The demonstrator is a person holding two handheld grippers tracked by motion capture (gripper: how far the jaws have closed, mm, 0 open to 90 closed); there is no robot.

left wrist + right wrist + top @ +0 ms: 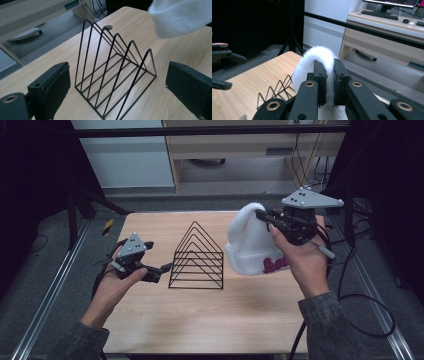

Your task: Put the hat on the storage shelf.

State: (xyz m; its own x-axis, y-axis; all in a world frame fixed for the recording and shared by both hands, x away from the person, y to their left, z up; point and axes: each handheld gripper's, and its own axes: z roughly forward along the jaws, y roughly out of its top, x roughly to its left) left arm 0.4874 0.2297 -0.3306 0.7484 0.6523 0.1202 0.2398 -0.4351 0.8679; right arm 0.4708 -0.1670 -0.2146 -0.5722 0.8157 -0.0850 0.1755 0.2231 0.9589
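Observation:
A white knit beanie (252, 240) with pink lettering hangs above the table's right side, pinched at its crown by my right gripper (264, 217). In the right gripper view the two jaws press on the white fabric (318, 56), gripper (329, 82) shut on it. A black wire file rack (197, 257) with triangular dividers stands at the table's middle. My left gripper (162, 270) is just left of the rack, pointing at it. In the left gripper view its pads (56, 87) stand wide apart, framing the rack (117, 75), with the beanie's edge (180, 17) at upper right.
The light wooden table (200, 320) has metal rails along both sides on the grey floor. Cables trail at the right of the table (360, 300). A desk with a keyboard and monitor (387, 15) stands beyond the far edge, behind a black bar.

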